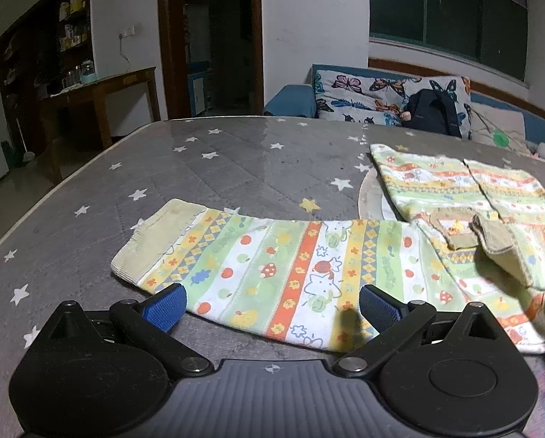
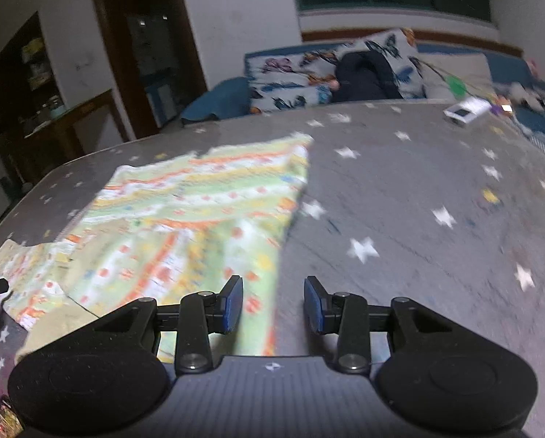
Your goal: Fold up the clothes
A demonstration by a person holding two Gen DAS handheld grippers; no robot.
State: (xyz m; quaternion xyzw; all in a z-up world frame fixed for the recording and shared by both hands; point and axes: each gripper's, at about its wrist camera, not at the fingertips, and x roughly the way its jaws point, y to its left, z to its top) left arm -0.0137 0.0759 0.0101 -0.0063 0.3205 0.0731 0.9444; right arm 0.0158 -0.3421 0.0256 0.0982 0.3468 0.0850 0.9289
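A child's patterned garment with green, orange and yellow stripes lies flat on the grey star-print table [image 1: 236,160]. In the left wrist view one sleeve [image 1: 272,273] with a ribbed cuff stretches out to the left, and the body [image 1: 466,189] lies to the right. My left gripper [image 1: 272,308] is open, its blue pads either side of the sleeve's near edge, holding nothing. In the blurred right wrist view the garment [image 2: 185,219] fills the left half. My right gripper [image 2: 273,303] is open over the garment's right edge, empty.
A white box [image 2: 466,111] lies at the table's far right edge. Behind the table stands a blue sofa with a butterfly cushion [image 1: 374,98] and a dark backpack [image 1: 433,113]. A wooden side table [image 1: 101,91] and doorway are at the left.
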